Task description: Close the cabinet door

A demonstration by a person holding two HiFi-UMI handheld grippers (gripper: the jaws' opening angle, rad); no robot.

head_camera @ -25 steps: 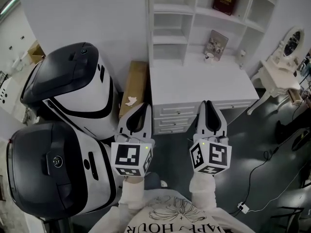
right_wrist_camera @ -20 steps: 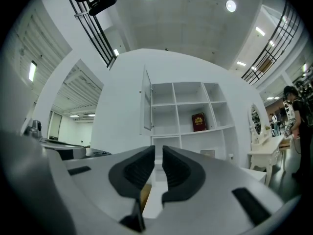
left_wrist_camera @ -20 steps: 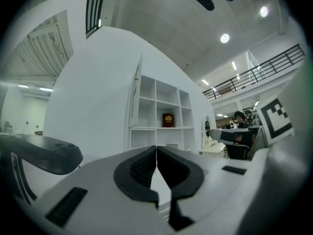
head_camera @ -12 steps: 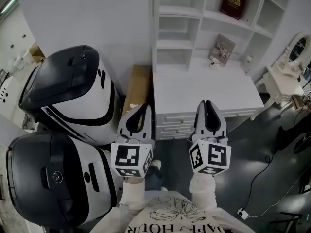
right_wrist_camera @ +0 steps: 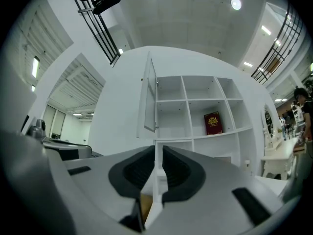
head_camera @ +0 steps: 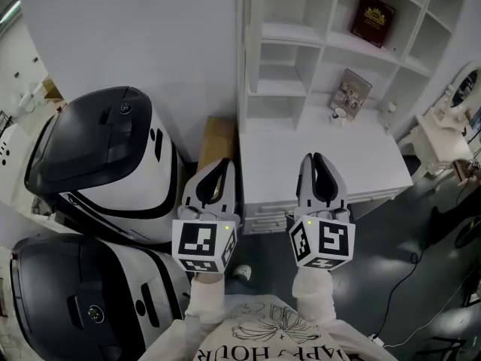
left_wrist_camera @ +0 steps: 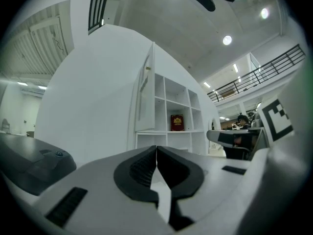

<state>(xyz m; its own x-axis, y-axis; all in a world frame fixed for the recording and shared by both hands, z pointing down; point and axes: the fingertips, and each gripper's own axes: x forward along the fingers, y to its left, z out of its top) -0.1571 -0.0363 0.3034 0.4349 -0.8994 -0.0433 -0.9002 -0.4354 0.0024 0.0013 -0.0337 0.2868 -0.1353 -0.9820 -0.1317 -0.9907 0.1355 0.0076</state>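
A white shelf cabinet (head_camera: pixel 338 43) stands over a white desk top (head_camera: pixel 376 156). Its upper-left door (head_camera: pixel 254 51) hangs open, swung out toward me and seen nearly edge-on; it also shows as an open door (left_wrist_camera: pixel 145 94) in the left gripper view and as an open door (right_wrist_camera: pixel 150 102) in the right gripper view. My left gripper (head_camera: pixel 225 164) is shut and empty, below and left of the door. My right gripper (head_camera: pixel 316 158) is shut and empty over the desk's front part. Both are well short of the door. The left gripper (left_wrist_camera: pixel 156 148) and right gripper (right_wrist_camera: pixel 158 148) point at the cabinet.
Two large black-and-white machines (head_camera: pixel 105 156) (head_camera: pixel 75 299) fill the left side. A cardboard box (head_camera: pixel 218 138) stands between them and the desk drawers (head_camera: pixel 263 220). A red book (head_camera: pixel 373 10) and a picture frame (head_camera: pixel 349 90) sit on shelves. A small white vanity table (head_camera: pixel 443 138) is at the right.
The cabinet and desk have come closer and lower in the head view as I step toward them. Both grippers stay shut, side by side, held out in front.
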